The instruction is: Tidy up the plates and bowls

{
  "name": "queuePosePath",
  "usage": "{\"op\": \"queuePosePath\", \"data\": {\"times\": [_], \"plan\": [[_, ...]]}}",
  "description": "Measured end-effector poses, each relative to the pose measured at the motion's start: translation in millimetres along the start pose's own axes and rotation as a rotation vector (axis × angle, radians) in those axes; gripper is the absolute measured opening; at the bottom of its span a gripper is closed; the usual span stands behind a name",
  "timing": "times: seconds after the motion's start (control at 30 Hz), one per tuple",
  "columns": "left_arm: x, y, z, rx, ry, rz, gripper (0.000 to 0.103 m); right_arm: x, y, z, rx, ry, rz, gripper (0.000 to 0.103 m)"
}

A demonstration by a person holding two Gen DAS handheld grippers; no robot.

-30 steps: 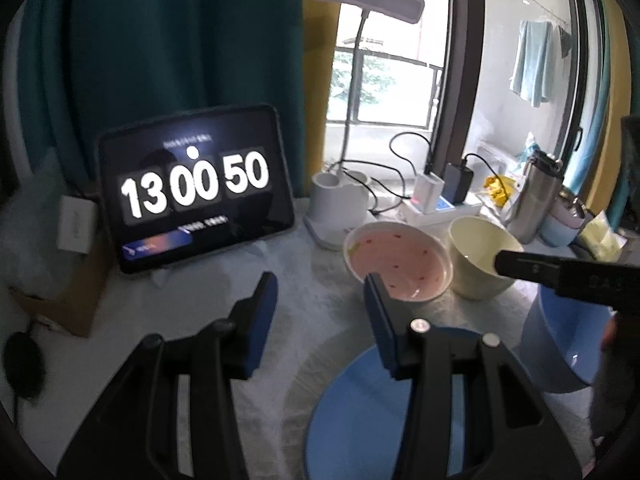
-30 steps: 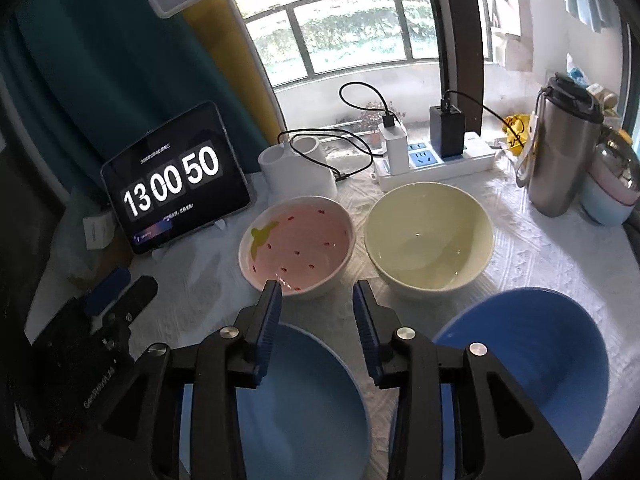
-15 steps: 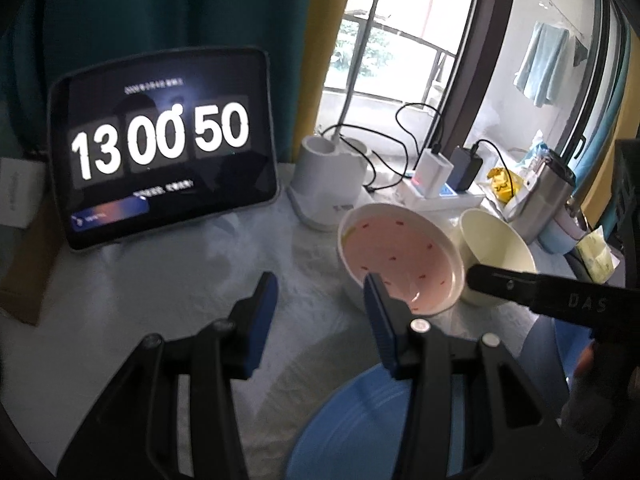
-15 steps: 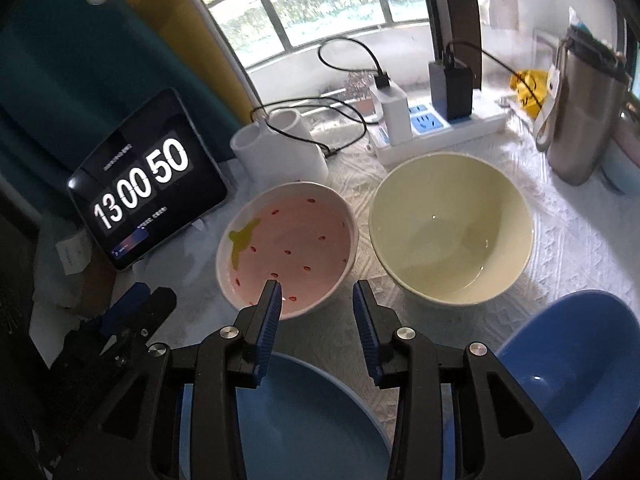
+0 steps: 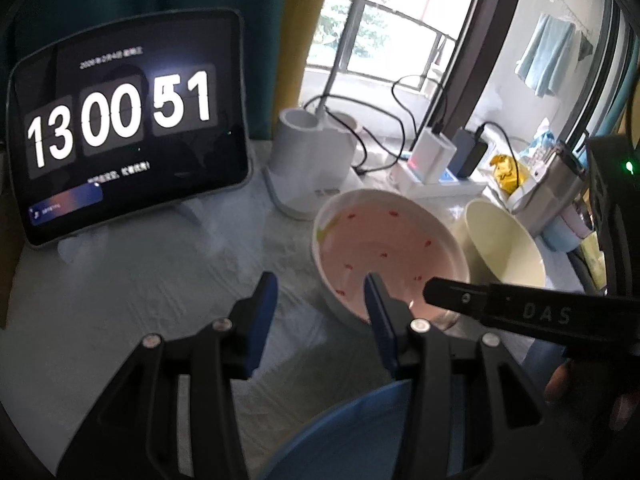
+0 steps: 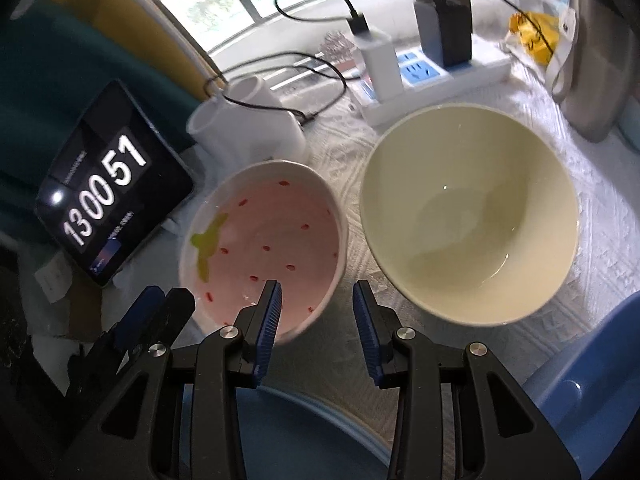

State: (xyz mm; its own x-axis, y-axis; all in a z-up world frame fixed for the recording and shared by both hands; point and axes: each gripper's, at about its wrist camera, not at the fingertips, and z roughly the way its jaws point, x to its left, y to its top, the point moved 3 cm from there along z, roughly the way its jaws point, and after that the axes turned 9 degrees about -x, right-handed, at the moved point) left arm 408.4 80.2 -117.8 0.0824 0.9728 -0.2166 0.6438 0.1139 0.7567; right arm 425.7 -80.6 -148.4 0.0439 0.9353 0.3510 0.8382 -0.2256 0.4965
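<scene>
A pink strawberry-pattern bowl (image 5: 384,248) (image 6: 264,248) stands beside a pale yellow bowl (image 5: 500,240) (image 6: 468,216) on the white cloth. A blue plate (image 5: 360,436) (image 6: 304,436) lies nearest me, and a blue bowl (image 6: 592,392) sits at the right. My left gripper (image 5: 318,292) is open and empty, its right finger over the pink bowl's near rim. My right gripper (image 6: 318,300) is open and empty, its jaws straddling the pink bowl's near right rim. The right gripper's finger (image 5: 500,308) crosses the left wrist view.
A tablet clock (image 5: 120,140) (image 6: 108,196) leans at the back left. A white lamp base (image 5: 308,156) (image 6: 248,124), a power strip with chargers (image 5: 440,168) (image 6: 420,68) and a steel flask (image 5: 556,184) (image 6: 592,40) stand behind the bowls.
Both grippers have moved forward and down toward the pink bowl, which now looks larger in both views. The clock has changed from 50 to 51.
</scene>
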Motion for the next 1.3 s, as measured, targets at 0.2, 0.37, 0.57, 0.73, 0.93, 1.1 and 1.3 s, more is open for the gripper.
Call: {"op": "queuePosePath", "data": {"times": [0.2, 0.37, 0.57, 0.73, 0.93, 1.1, 1.3], "plan": [[-5, -2, 12, 0.040, 0.022, 0.003, 0.046, 1, -1, 13, 0.037, -0.015, 0.016, 0.039], [-6, -4, 16, 0.039, 0.012, -0.002, 0.045, 0, 1, 20, 0.048, -0.003, 0.044, 0.039], [-12, -6, 17, 0.035, -0.016, 0.023, 0.034, 7, 1, 17, 0.015, 0.001, 0.001, 0.035], [-8, -5, 13, 0.023, -0.016, 0.016, 0.033, 10, 0, 14, -0.008, -0.019, -0.020, 0.024], [-9, -4, 4, -0.003, -0.018, 0.022, 0.033, 16, 0, 6, -0.037, -0.008, -0.040, 0.023], [-11, -1, -8, -0.033, -0.032, 0.026, 0.033, 17, -1, -4, -0.058, 0.003, -0.054, 0.023], [-16, 2, -25, -0.065, -0.029, 0.037, 0.033, 16, -1, -21, -0.082, 0.024, -0.055, 0.023]]}}
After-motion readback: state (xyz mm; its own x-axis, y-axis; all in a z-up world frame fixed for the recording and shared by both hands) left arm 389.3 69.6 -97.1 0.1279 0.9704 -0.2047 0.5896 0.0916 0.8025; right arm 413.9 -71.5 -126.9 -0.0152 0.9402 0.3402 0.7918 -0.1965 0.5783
